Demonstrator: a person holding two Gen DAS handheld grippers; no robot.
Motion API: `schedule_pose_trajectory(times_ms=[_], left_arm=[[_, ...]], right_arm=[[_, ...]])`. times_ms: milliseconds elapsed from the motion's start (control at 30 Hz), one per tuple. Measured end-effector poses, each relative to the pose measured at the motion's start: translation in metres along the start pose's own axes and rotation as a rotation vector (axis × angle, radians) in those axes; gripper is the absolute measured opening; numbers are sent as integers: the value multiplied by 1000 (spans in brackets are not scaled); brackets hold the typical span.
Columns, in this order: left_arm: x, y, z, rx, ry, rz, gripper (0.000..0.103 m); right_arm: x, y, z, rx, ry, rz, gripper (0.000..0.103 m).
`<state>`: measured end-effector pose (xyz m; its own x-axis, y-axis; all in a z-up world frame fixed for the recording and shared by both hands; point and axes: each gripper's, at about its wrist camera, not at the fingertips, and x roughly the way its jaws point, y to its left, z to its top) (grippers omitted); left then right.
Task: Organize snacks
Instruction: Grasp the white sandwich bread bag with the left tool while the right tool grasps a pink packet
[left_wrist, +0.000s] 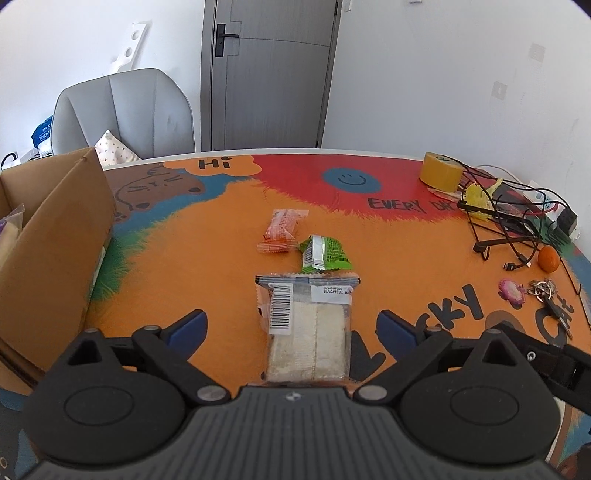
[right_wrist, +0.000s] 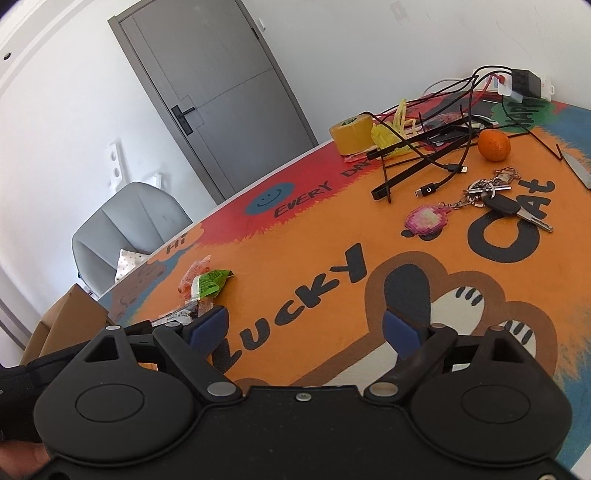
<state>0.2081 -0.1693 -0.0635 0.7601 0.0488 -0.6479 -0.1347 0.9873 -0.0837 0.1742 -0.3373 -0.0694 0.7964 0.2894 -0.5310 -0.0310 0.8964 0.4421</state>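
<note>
The worktop (left_wrist: 192, 236) wears a bright orange cartoon-cat mat. At its centre lies a clear cracker packet (left_wrist: 308, 325), with a green packet (left_wrist: 324, 254) touching its 12 o'clock end and an orange packet (left_wrist: 281, 230) at 11. A cardboard box (left_wrist: 55, 243) stands at 9. At 2 sit a tape roll (left_wrist: 441, 171), tangled cables (left_wrist: 506, 221), a tangerine (left_wrist: 549, 258) and keys (left_wrist: 546, 291).

Black tongs (left_wrist: 291, 328), blue fingertips (left_wrist: 188, 326)

my left gripper (left_wrist: 290, 328) is spread wide over a clear packet (left_wrist: 308, 328) on the mat (left_wrist: 192, 258); green packet (left_wrist: 325, 253) and orange packet (left_wrist: 282, 230) beyond, box (left_wrist: 51, 251) left.
</note>
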Motion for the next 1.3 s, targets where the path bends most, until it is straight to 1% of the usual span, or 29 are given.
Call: schedule_pose_trajectory(times_ms=[200,300,333,367,400,433,467,500,600,767,867,1300], left_arm=[[15,-6,-5,13,15,17,98],[22,-8,-7,18,18,29,94],[24,-8,-8,20,21,30,90],[25,-7,-8,21,24,30,82],[26,-6,-9,22,28,28,76],[28,-5,-9,19,40,20,63],[28,-3,-9,6,50,1,54],[25,-1,-9,-5,48,0,49],[21,8,-6,-33,67,-20,48],[11,25,-4,-59,47,-6,47],[8,36,-1,-76,32,6,47],[7,75,7,-149,19,43,47]], right_arm=[[6,-6,0,12,17,-3,90],[9,-6,0,14,25,-1,89],[10,-6,0,15,27,0,89],[11,-4,0,13,29,2,89],[12,-3,0,9,31,4,89],[13,-1,-1,6,32,6,89],[15,1,-2,3,35,9,89],[17,3,-2,2,39,13,89],[24,11,-5,-5,50,24,89],[32,29,-8,-39,70,44,88],[39,38,-7,-52,85,59,85],[63,77,-3,-116,117,104,80]])
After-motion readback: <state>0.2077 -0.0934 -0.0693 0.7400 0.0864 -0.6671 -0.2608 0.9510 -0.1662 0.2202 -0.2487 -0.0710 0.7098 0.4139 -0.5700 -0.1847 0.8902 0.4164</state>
